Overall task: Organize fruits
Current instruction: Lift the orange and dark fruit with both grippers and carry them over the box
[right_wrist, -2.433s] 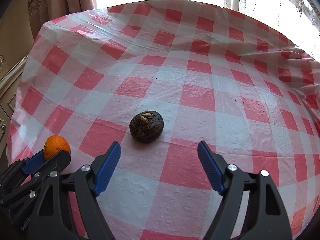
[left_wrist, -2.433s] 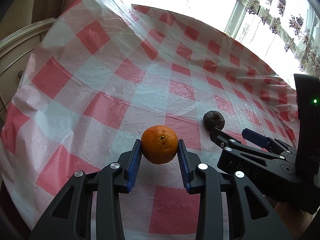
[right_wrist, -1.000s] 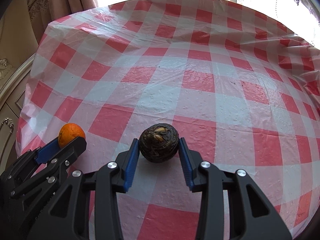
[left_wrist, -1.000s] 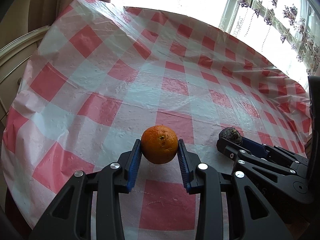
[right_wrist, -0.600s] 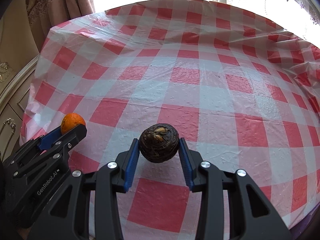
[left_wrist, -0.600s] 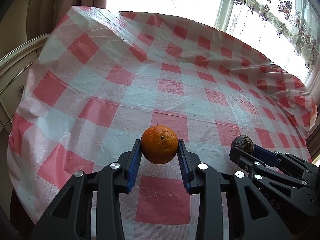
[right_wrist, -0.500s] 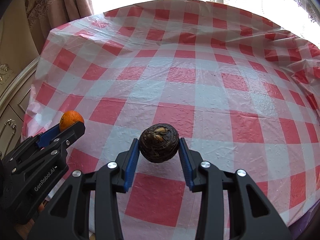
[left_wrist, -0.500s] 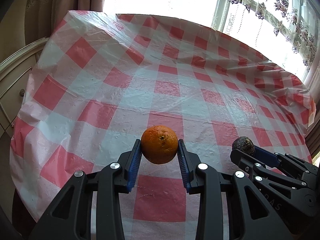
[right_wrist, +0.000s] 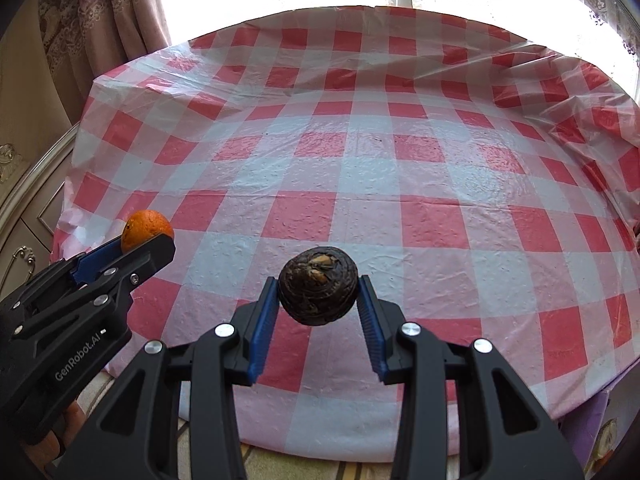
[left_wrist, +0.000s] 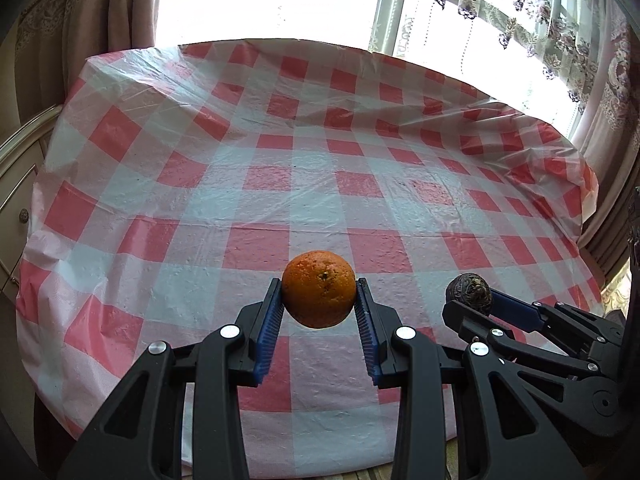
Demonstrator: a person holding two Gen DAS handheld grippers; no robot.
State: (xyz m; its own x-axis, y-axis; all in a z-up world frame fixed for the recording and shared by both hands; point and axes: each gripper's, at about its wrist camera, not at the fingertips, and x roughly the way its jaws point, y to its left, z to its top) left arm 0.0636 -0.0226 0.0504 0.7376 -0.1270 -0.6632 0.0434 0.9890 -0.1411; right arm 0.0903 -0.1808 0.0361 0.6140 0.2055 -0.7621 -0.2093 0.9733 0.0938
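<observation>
Red-white checked tablecloth, curtains, bright window behind.

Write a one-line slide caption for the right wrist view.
Right gripper clamps a dark wrinkled fruit above the checked tablecloth; left gripper holds an orange.
</observation>
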